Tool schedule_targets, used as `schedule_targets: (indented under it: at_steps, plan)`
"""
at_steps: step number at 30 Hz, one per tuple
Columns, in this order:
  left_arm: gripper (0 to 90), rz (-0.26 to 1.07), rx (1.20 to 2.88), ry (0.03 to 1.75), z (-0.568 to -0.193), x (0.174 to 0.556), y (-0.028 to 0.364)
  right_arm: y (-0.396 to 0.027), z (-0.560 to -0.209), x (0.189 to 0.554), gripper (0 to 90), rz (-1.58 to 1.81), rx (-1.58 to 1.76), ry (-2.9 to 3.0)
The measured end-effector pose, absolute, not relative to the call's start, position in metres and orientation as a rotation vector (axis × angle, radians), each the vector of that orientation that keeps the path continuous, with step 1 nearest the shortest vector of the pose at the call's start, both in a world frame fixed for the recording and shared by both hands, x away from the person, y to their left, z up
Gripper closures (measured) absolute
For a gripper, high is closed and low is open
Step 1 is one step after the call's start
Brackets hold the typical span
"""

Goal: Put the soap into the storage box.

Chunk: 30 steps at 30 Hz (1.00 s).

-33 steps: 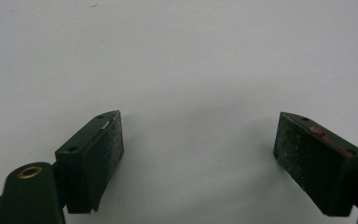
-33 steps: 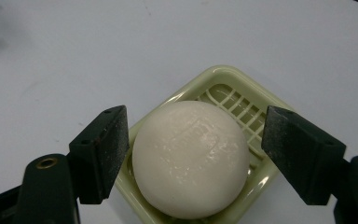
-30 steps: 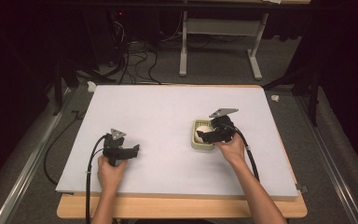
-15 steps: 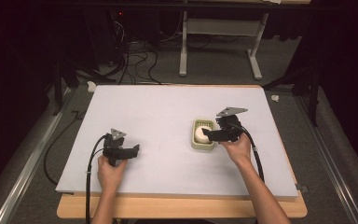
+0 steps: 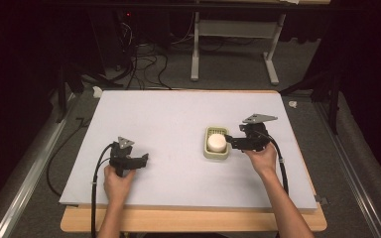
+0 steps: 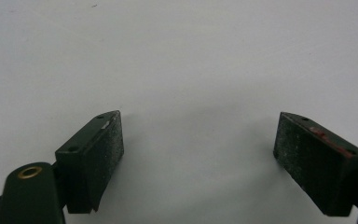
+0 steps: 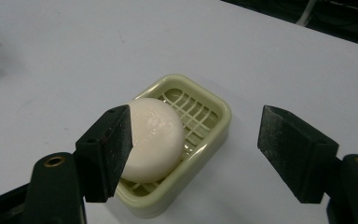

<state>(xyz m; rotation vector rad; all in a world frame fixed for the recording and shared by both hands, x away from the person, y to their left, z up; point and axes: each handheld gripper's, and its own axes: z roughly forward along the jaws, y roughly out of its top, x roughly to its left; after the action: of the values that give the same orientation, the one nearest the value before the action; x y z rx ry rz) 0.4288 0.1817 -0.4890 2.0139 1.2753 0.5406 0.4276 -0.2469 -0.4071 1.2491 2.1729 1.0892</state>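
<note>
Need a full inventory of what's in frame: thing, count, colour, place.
soap: 1, white, round, lying in the soap dish
soap dish: 1, pale green, slotted, right of the board's middle
board: 1, white, on a wooden table
cables: several, black, floor behind the table
left gripper: 1, black, jaws apart over bare board
right gripper: 1, black, jaws just been closing, nothing gripped, soap beyond them
hands: 2, one per gripper

Right gripper drew back off the soap dish toward its right side, jaws closing with nothing between them, white soap left uncovered in the dish
</note>
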Motion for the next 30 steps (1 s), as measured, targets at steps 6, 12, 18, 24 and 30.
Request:
schedule_targets:
  at_steps: [6,12,18,24,30]
  plan:
    - [16.3,0.541,2.014,1.275,-0.489,0.429,0.182,-0.254,-0.407,0.423,26.9,1.104,1.258,2.156]
    - [16.3,0.539,2.016,1.275,-0.489,0.429,0.182,-0.260,-0.405,0.420,27.1,1.113,1.255,2.142]
    - [16.3,0.540,2.014,1.275,-0.489,0.429,0.182,-0.266,-0.406,0.417,27.2,1.119,1.261,2.131]
    - [16.3,0.540,2.014,1.275,-0.489,0.429,0.182,-0.273,-0.405,0.412,27.4,1.127,1.270,2.112]
    - [16.3,0.540,2.014,1.275,-0.489,0.429,0.182,-0.282,-0.404,0.408,27.5,1.134,1.278,2.092]
